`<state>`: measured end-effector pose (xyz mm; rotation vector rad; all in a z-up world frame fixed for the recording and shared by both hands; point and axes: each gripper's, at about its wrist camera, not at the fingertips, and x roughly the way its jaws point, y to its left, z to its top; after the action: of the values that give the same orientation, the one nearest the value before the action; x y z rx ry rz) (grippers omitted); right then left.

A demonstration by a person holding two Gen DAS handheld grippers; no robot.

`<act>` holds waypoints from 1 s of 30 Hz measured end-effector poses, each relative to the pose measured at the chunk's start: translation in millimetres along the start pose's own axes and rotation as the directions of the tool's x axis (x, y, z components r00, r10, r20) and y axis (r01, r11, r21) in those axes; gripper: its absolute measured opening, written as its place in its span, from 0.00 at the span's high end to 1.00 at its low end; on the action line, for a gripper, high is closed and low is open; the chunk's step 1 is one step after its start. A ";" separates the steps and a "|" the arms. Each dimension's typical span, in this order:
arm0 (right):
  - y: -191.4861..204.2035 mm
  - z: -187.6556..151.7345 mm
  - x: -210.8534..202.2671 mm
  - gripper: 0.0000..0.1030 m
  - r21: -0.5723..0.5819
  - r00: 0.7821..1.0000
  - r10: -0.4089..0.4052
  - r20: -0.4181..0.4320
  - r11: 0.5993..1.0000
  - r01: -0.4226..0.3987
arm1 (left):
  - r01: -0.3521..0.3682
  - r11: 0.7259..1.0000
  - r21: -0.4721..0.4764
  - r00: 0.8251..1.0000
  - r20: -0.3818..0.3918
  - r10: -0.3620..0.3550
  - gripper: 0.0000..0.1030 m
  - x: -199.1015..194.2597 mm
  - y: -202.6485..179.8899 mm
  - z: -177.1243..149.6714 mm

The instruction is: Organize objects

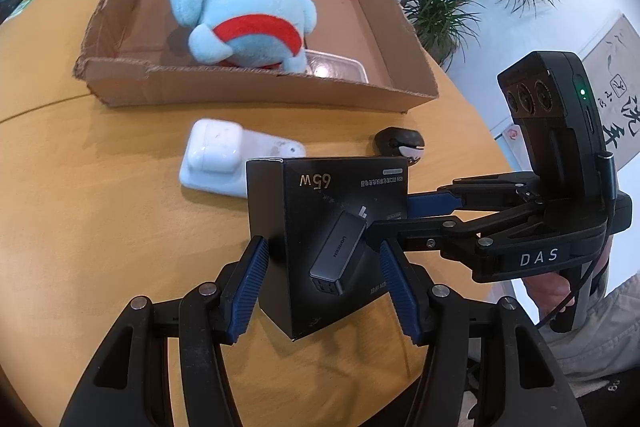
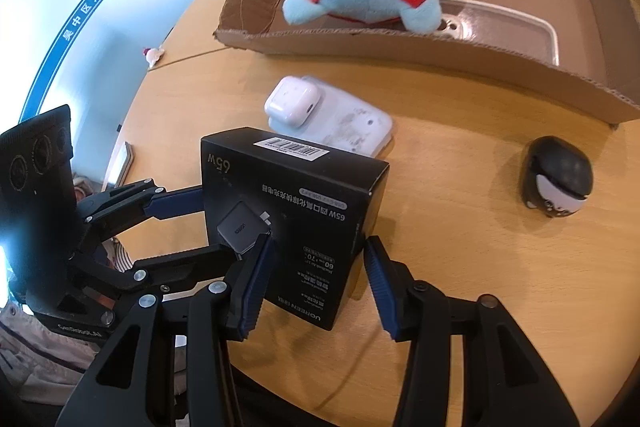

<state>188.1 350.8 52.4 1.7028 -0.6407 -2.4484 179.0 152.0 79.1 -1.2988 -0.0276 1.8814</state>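
Behind our fingers on the wooden table [image 1: 100, 187] waits the cardboard tray [image 1: 256, 91], while the left gripper [image 1: 324, 287] and right gripper [image 2: 316, 287] both clamp the black charger box [image 2: 296, 211] between their pads, a light, stiff, slick-sided carton best pinched across flat faces.

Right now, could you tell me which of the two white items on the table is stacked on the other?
The small rounded earbud case sits on top; the flat white power bank lies beneath it.
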 end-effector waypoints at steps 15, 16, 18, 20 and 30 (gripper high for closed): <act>-30.5 12.1 -49.6 0.57 0.013 0.992 -0.036 0.122 0.999 0.035 | 0.007 0.995 0.100 1.000 0.025 -0.010 0.45 6.7 -40.4 51.2; -32.7 13.0 -54.2 0.57 0.012 0.991 -0.040 0.130 0.999 0.039 | 0.007 0.994 0.106 1.000 0.027 -0.010 0.45 8.4 -43.7 55.3; -35.2 16.1 -58.7 0.57 0.011 0.989 -0.045 0.141 0.999 0.044 | 0.005 0.993 0.119 0.999 0.034 -0.009 0.45 9.4 -50.4 63.5; -39.4 19.0 -64.5 0.57 0.010 0.987 -0.050 0.151 0.999 0.049 | 0.002 0.991 0.131 0.999 0.040 -0.008 0.45 9.8 -56.0 72.3; -52.9 33.1 -87.4 0.57 -0.002 0.974 -0.082 0.212 0.996 0.084 | -0.007 0.987 0.161 0.999 0.052 -0.001 0.45 16.3 -74.7 101.6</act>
<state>199.1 435.1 117.9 1.5058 -0.5859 -2.7113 142.9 253.2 147.1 -1.1405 0.0983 1.8788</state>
